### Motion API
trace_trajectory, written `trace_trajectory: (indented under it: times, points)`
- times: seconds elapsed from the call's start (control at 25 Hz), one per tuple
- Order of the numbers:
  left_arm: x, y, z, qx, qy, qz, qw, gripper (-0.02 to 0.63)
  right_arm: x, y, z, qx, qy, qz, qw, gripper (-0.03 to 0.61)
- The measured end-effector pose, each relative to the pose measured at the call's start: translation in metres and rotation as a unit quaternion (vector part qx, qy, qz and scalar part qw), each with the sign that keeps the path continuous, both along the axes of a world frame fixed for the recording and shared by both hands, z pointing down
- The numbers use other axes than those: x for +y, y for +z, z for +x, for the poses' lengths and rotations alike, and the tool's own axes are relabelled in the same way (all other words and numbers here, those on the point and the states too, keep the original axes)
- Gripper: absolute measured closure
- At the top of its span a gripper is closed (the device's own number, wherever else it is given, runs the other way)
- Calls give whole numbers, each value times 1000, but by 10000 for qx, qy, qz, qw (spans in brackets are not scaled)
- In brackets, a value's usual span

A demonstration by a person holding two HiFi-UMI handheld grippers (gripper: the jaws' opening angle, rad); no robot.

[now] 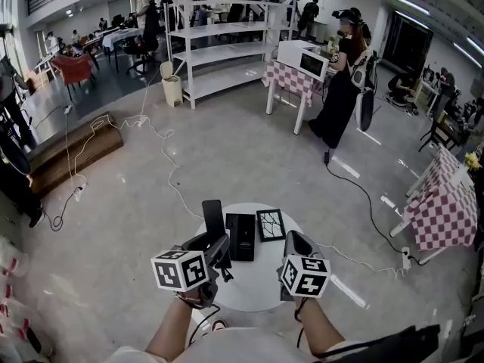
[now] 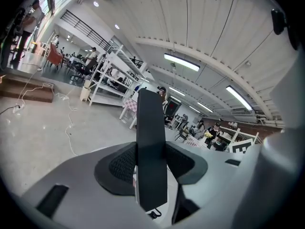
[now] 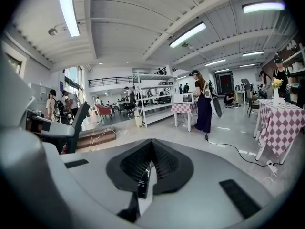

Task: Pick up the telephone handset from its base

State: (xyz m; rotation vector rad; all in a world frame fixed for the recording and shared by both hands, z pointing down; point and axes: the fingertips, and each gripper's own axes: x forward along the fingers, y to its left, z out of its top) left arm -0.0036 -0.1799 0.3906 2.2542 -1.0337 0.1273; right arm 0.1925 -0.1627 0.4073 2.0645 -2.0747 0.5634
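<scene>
In the head view my left gripper [image 1: 215, 242] is shut on the black telephone handset [image 1: 213, 218] and holds it above the left part of the round white table [image 1: 253, 290]. The black base [image 1: 241, 237] lies flat on the table just to its right. In the left gripper view the handset [image 2: 151, 147] stands upright as a dark slab, and both ribbed pads [image 2: 123, 165] press on its sides. My right gripper [image 1: 296, 242] hovers over the table's right side. Its jaws [image 3: 149, 165] are closed together with nothing between them.
A small black frame with a cracked white pattern [image 1: 271, 224] lies right of the base. White cables [image 1: 170, 176] trail over the floor behind the table. A checked-cloth table [image 1: 442, 206] stands at the right, shelving [image 1: 227, 48] and several people farther back.
</scene>
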Motion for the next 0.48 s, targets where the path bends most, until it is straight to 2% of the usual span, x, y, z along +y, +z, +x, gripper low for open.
trace_trajectory:
  times: [0.28, 0.48]
  points:
    - [6, -11, 4, -53, -158, 136, 9998, 410, 8, 9, 8, -34, -141, -164, 9998, 555]
    - [12, -6, 6, -70, -227, 90, 9997, 410, 14, 7, 10, -96, -194, -35, 9998, 555]
